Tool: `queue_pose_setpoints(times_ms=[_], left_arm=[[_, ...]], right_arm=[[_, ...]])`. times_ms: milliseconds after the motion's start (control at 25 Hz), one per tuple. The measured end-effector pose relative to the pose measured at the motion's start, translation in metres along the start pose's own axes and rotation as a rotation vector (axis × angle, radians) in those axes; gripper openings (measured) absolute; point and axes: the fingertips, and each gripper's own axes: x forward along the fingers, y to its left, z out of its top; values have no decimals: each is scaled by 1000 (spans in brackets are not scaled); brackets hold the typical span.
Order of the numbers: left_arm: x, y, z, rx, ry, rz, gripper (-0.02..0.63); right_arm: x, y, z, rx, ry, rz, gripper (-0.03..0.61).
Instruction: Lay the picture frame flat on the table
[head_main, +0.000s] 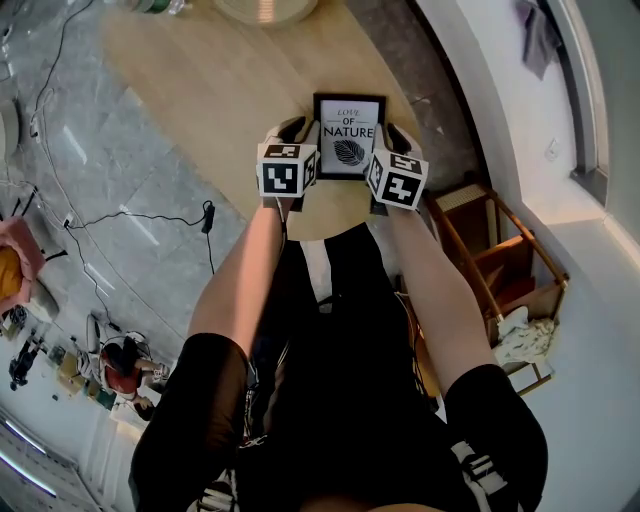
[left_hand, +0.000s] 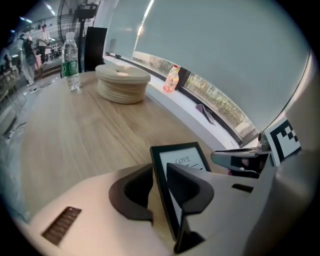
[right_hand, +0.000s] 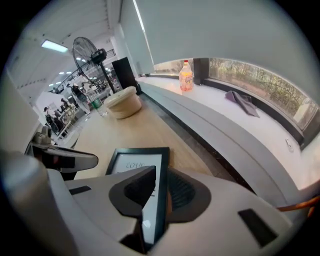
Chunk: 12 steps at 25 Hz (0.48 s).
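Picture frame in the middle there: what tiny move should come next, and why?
Probably let the left gripper finish closing on the picture frame. Its jaws are closing around the frame's left edge, but a gap shows beside one pad. The right gripper looks clamped on the right edge. With both edges held, lowering it onto the table should go steadier.

Picture frame (head_main: 349, 135) between left claw (head_main: 294, 130), right claw (head_main: 401, 137)

I am stretching my left arm (head_main: 238, 275) and right arm (head_main: 432, 275) forward. My left tongs (left_hand: 159, 187) are closing, not yet pressing, around the picture frame (head_main: 349, 135); my right tongs (right_hand: 161, 192) are clamping its opposite edge.
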Motion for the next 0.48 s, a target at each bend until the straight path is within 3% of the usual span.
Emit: queue_pose_setpoints(times_ms=[240, 480], left_arm=[[-111, -11, 42, -5, -128, -13, 88], [-274, -31, 122, 52, -363, -10, 81]], right_arm=[[-98, 38, 55, 0, -154, 20, 84], [-247, 108, 152, -60, -415, 63, 83]])
